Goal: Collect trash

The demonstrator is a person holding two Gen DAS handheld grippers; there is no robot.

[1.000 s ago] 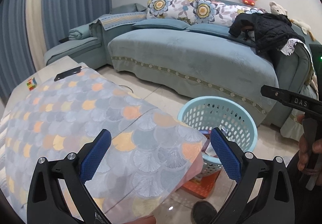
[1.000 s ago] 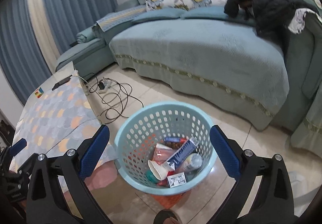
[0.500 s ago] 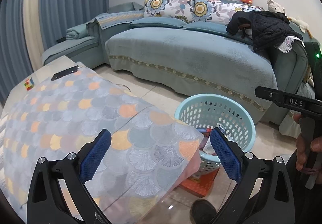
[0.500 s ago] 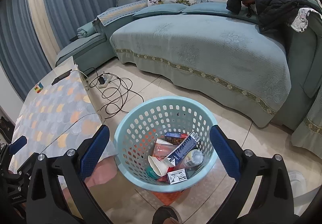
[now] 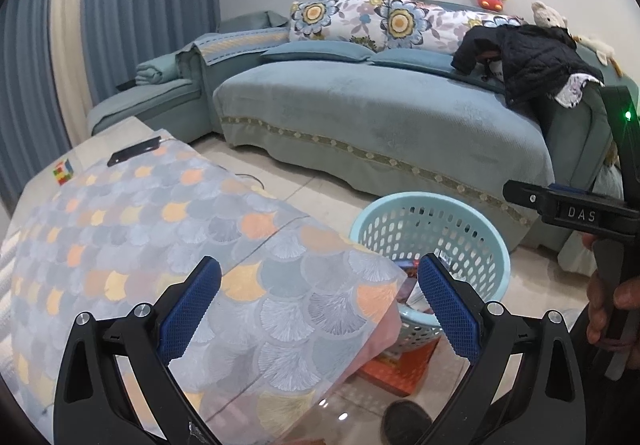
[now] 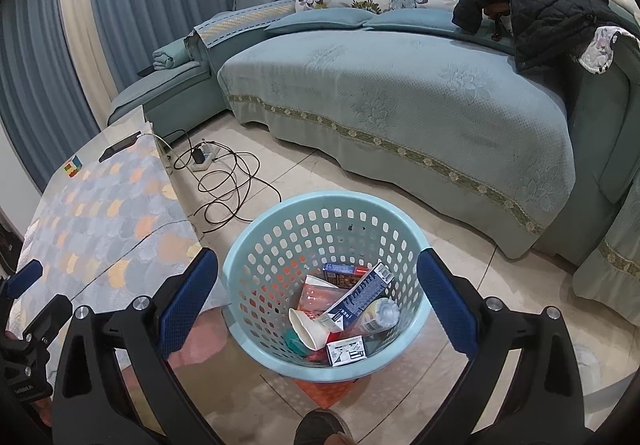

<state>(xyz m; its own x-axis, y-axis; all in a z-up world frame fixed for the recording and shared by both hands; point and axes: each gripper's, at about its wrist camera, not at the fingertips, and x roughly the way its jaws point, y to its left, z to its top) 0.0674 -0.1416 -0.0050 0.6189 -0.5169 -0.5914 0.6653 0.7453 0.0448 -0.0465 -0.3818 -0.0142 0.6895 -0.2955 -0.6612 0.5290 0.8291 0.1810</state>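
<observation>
A light blue perforated basket (image 6: 256, 245) stands on the tiled floor, also seen past the table corner in the left wrist view as basket (image 5: 472, 221). Inside lie a blue-and-white carton (image 6: 358, 295), a paper cup (image 6: 306, 327), a plastic bottle (image 6: 378, 315) and small boxes (image 6: 346, 351). My right gripper (image 6: 318, 307) hovers open above the basket, holding nothing. My left gripper (image 5: 318, 307) is open over the corner of the table with the scale-patterned cloth (image 5: 160, 229), empty too.
A blue sofa (image 6: 400, 97) with a black jacket (image 6: 552, 9) runs behind the basket. Black cables and a power strip (image 6: 204, 161) lie on the floor. A dark phone (image 5: 134, 151) and a coloured cube (image 5: 64, 172) rest at the table's far end. An orange box (image 5: 400, 369) sits under the basket.
Both grippers have drawn back and up a little, so the basket sits slightly lower and smaller in view. Both stay open and empty.
</observation>
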